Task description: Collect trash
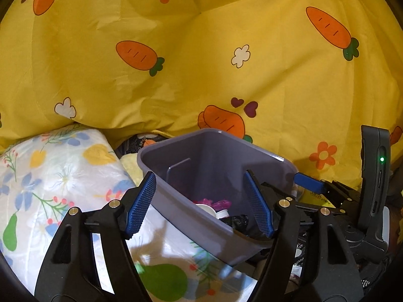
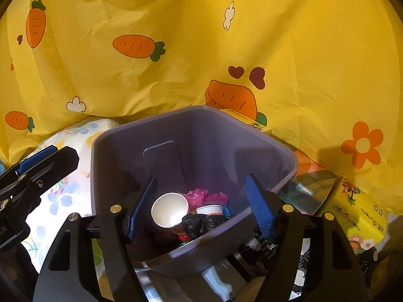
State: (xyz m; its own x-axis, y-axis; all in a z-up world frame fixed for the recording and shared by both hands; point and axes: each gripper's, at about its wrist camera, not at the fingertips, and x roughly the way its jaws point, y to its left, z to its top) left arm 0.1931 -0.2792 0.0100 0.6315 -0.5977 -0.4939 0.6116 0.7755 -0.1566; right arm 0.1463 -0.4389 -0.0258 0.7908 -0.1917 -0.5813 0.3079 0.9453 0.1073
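My right gripper point(image 2: 200, 205) stands wide, nothing between its pads, over the grey bin point(image 2: 264, 136) at centre frame. Inside lie a paper cup point(image 2: 169, 210), pink plastic point(image 2: 199, 195) and what looks like a black bag point(image 2: 201, 222). My left gripper point(image 1: 200, 205) is spread wide too, holding nothing, above the bin's near rim.

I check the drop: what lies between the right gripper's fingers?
In the right wrist view, the right gripper frames a paper cup lying in the bin.

Purple bin point(image 2: 226, 136) on floral bedding point(image 1: 63, 166)
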